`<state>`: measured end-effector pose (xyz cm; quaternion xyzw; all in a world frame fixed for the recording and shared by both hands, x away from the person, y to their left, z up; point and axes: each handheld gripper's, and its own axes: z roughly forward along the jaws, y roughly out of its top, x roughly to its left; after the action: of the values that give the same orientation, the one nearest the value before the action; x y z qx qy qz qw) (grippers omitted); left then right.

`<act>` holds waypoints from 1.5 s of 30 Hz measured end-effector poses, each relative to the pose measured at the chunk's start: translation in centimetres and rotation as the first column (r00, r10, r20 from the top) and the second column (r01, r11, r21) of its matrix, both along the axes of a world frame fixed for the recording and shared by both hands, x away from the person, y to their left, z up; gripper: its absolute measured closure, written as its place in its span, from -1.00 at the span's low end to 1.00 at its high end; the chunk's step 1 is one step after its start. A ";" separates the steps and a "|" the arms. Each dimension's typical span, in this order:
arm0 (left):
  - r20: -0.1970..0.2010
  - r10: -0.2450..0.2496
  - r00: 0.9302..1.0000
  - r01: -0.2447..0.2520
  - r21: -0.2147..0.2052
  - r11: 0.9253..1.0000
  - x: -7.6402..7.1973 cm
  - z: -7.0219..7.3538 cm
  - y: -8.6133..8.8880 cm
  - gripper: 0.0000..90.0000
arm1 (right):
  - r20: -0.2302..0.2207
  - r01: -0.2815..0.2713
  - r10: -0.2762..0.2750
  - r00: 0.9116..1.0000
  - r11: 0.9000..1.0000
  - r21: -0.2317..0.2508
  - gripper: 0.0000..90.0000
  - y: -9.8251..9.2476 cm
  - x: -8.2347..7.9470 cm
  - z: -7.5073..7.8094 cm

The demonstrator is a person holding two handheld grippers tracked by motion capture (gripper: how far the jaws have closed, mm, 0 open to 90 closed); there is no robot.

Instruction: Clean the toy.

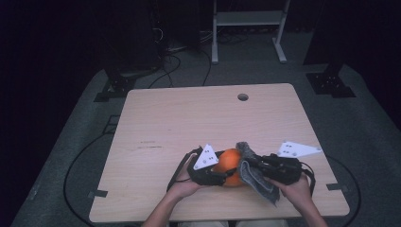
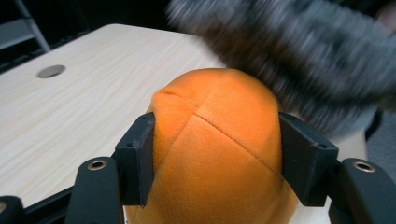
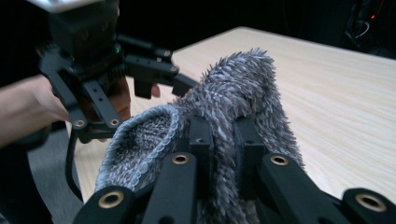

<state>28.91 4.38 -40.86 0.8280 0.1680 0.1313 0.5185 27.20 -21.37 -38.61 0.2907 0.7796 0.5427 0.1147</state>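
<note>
Pale wood-grain covers the table (image 1: 189,123), a squarish top with a round cable hole (image 1: 243,97) near its far edge; all the work sits at the near edge, a little right of centre. Next in size is the grey shaggy cloth (image 1: 257,172), which drapes down toward the near right from the right gripper (image 1: 255,163). In the right gripper view that gripper's two black jaws stand close together with a fold of the cloth (image 3: 243,88) pinched tight between them, the pile rising above them and spilling to both sides. The cloth's upper part lies against the right side of the orange plush ball (image 1: 230,163), touching it.

That ball rests just left of the cloth, between the two grippers. The left gripper (image 1: 213,172) comes at it from the near left, and in the left gripper view the ball (image 2: 219,140) sits squarely between the jaws, its stitched seams facing up, with both black pads pressed against its flanks at about mid-width. The blurred cloth (image 2: 299,60) hangs just beyond and to the right of the ball there. The person's hands hold both gripper bodies at the table's near edge.
</note>
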 end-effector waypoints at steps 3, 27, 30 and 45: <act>-0.012 -0.027 1.000 0.027 -0.007 1.000 0.2 -0.3 0.1 -0.46 | -0.032 -0.006 0.007 0.999 1.000 0.004 0.78 -0.1 0.5 -1.5; -0.021 -0.017 1.000 0.015 -0.089 0.996 0.9 -1.6 0.0 -0.16 | -0.019 0.075 -0.074 0.997 0.996 0.050 0.78 -3.5 0.6 -1.3; -0.006 -0.015 1.000 0.014 -0.108 0.994 0.1 -0.2 -0.1 -0.14 | 0.031 0.037 -0.038 0.999 0.998 0.057 0.78 -2.5 -0.3 0.1; -0.060 -0.052 0.997 0.044 -0.123 0.991 1.2 -2.9 -0.1 -0.61 | -0.001 0.010 -0.010 1.000 1.000 0.000 0.78 -2.0 0.2 -1.5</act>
<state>30.12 4.23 -43.77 0.8025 0.1718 0.0821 0.5654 27.45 -23.35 -40.12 0.2948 0.7783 0.5419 0.1170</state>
